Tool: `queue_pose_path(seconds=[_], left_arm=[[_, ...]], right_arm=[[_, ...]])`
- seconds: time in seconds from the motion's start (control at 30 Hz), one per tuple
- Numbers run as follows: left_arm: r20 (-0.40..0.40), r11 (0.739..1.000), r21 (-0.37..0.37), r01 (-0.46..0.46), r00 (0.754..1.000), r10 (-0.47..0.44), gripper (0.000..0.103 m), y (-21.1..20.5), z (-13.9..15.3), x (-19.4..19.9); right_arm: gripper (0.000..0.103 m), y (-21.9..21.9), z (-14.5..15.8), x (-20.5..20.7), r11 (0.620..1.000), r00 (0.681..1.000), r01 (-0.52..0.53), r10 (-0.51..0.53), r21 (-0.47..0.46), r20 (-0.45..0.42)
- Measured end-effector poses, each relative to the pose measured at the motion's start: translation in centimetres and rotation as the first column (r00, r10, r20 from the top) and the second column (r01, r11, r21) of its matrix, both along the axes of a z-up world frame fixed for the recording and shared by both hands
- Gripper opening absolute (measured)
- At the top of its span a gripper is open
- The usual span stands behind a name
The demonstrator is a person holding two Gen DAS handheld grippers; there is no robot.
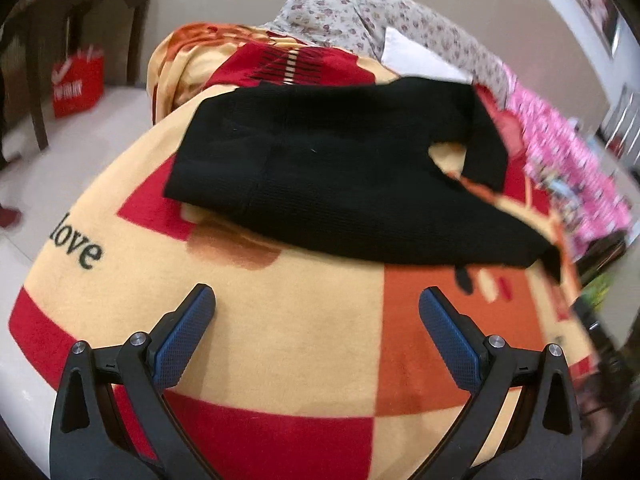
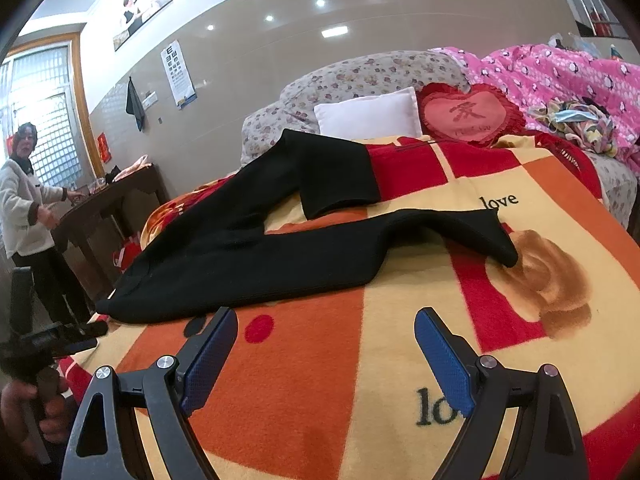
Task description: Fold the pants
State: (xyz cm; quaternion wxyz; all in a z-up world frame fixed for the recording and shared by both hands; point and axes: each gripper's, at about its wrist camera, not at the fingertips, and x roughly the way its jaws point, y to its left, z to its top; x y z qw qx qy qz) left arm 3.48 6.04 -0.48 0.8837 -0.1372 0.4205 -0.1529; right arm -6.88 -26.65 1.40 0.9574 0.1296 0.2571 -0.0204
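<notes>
- Pants: black knit pants (image 2: pixel 224 256) lie spread flat on the fleece blanket with red, orange and cream squares (image 2: pixel 320 380) that covers the bed; no fold is made yet, by the look of it.
- Long axis, right wrist view: waist end toward the blanket's left edge, two legs running right and away, split in a V. The nearer leg ends on the blanket's brown rose print (image 2: pixel 548 280); the farther leg ends short of the white square pillow (image 2: pixel 368 114).
- Left hand-held gripper (image 1: pixel 316 308): jaws spread wide, holding nothing, hovering over bare blanket with the pants (image 1: pixel 340 184) just ahead.
- Right hand-held gripper (image 2: pixel 324 332): jaws spread wide, holding nothing; the nearer edge of the pants lies just beyond its tips.
- Nearness: both sit close to the garment; the left faces the waist end, the right the nearer leg.
- Containers: red shopping bag (image 1: pixel 78 84) stands on the floor beyond the blanket's far corner; contents cannot be seen.
</notes>
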Motion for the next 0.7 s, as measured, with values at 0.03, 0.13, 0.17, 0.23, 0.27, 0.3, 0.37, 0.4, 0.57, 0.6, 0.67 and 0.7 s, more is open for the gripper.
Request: queue_pose_path(seconds=[0.03,0.13,0.17,0.23,0.27,0.3,0.37,0.4,0.57,0.6,0.67,0.7], left_arm=[[-0.022,1.000,-0.025,-0.003,1.000,0.002,0.102,0.7,-0.1,0.3],[-0.038,0.992,-0.122,0.026,0.999,-0.031,0.102,1.9,0.1,1.1],[-0.046,0.989,-0.148,0.029,0.998,-0.036,0.102,2.2,0.1,1.6],[-0.069,0.978,-0.207,0.033,0.996,-0.048,0.102,2.9,0.2,3.0],[-0.090,0.971,-0.238,0.036,0.994,-0.059,0.102,3.0,0.1,3.9],[-0.115,0.961,-0.273,0.038,0.991,-0.071,0.102,3.2,-0.1,4.8],[-0.148,0.940,-0.340,0.023,0.986,-0.078,0.102,3.7,-0.2,6.3],[-0.164,0.932,-0.363,0.008,0.984,-0.073,0.102,3.9,-0.2,7.0],[-0.201,0.927,-0.366,-0.077,0.980,0.002,0.102,4.9,0.3,8.8],[-0.200,0.935,-0.343,-0.089,0.980,0.020,0.102,5.0,0.3,8.9],[-0.189,0.958,-0.269,-0.094,0.981,0.043,0.095,4.7,0.7,8.6],[-0.182,0.969,-0.230,-0.088,0.982,0.046,0.092,4.3,0.8,8.4]], right_arm=[[0.089,0.0,0.0,0.0,1.000,1.000,0.000,0.000,0.001,0.003],[0.089,-0.1,0.0,-0.1,1.000,1.000,-0.001,0.001,0.003,0.002],[0.089,-0.1,0.0,-0.1,1.000,1.000,-0.002,0.002,0.004,0.002],[0.089,-0.1,0.1,-0.2,1.000,1.000,-0.003,0.003,0.006,0.003],[0.089,-0.1,0.1,-0.2,1.000,1.000,-0.003,0.003,0.008,0.003],[0.089,-0.1,0.1,-0.2,1.000,1.000,-0.003,0.003,0.009,0.003],[0.089,-0.2,0.1,-0.2,1.000,1.000,-0.002,0.002,0.011,0.003],[0.089,-0.2,0.1,-0.2,1.000,1.000,-0.001,0.001,0.012,0.003],[0.089,-0.2,0.1,0.0,1.000,1.000,0.001,-0.001,0.015,0.000],[0.089,-0.1,0.1,0.0,1.000,1.000,0.000,0.000,0.014,-0.001],[0.089,-0.2,0.0,0.1,1.000,1.000,0.001,-0.001,0.013,-0.004],[0.089,-0.3,0.0,0.1,1.000,1.000,-0.001,0.001,0.018,-0.006]])
